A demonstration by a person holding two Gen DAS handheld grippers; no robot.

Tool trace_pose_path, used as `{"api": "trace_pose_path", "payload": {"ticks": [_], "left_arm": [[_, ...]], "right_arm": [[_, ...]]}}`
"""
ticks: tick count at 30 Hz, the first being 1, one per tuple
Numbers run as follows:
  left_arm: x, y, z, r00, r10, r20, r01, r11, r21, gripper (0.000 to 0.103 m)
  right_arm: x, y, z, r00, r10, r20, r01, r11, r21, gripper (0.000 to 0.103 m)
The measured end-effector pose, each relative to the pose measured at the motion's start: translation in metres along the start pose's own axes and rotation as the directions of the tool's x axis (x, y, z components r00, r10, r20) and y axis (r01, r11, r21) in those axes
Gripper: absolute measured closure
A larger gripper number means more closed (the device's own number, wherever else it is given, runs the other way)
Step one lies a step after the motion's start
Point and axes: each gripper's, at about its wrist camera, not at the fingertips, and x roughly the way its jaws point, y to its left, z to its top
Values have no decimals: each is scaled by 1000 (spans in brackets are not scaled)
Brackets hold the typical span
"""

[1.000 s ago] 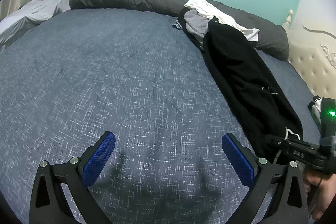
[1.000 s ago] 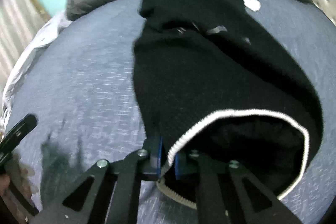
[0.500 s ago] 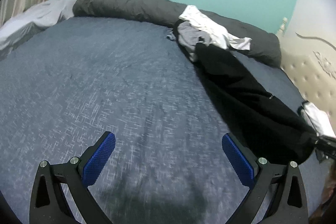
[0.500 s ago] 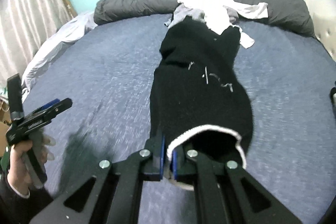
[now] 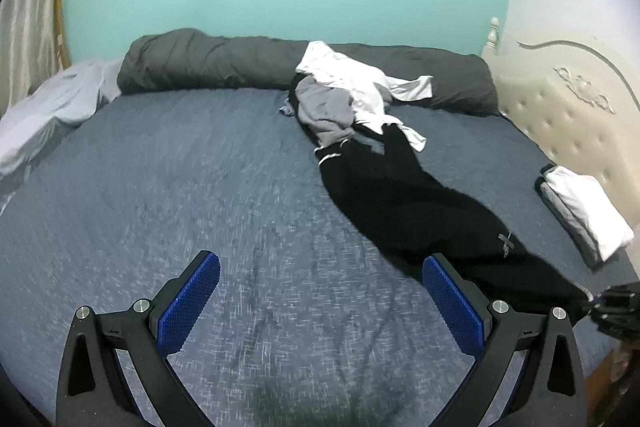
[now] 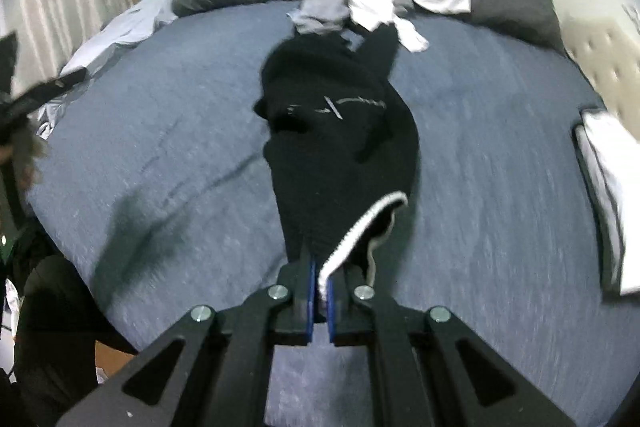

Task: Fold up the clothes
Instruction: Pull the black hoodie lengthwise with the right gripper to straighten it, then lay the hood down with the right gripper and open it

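The black garment (image 6: 340, 131) lies stretched along the blue bed (image 5: 168, 187), its long axis running from the right gripper (image 6: 319, 291), whose jaws are clenched on the white-trimmed hem, away to the heap of grey and white clothes (image 5: 344, 95) by the rolled dark duvet (image 5: 208, 63). The left gripper (image 5: 320, 303) hangs with jaws released and nothing between them, the garment off to its right, so the right hand is nearer. The garment looks soft, knitted and limp; 1 folded white piece (image 5: 580, 211) sits by the tufted headboard (image 5: 572, 123).
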Motion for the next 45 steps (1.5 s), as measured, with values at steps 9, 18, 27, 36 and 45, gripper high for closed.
{"api": "trace_pose_path", "payload": {"ticks": [9, 18, 27, 36, 45], "left_arm": [[-22, -27, 3, 999, -25, -34, 27, 996, 81, 0], [-12, -39, -13, 996, -31, -82, 40, 994, 105, 0], [3, -45, -21, 993, -47, -105, 62, 987, 146, 0], [20, -32, -13, 994, -38, -100, 55, 983, 174, 0], [34, -14, -18, 992, -24, -123, 44, 986, 160, 0]], "right_arm": [[-1, -33, -40, 990, 141, -2, -139, 975, 175, 97], [-5, -92, -32, 985, 142, 96, -169, 891, 422, 64], [51, -131, -8, 986, 155, 55, -159, 815, 558, 54], [117, -149, 9, 989, 143, -42, -91, 806, 585, 54], [139, -145, 16, 993, 102, -63, -49, 824, 564, 91]]}}
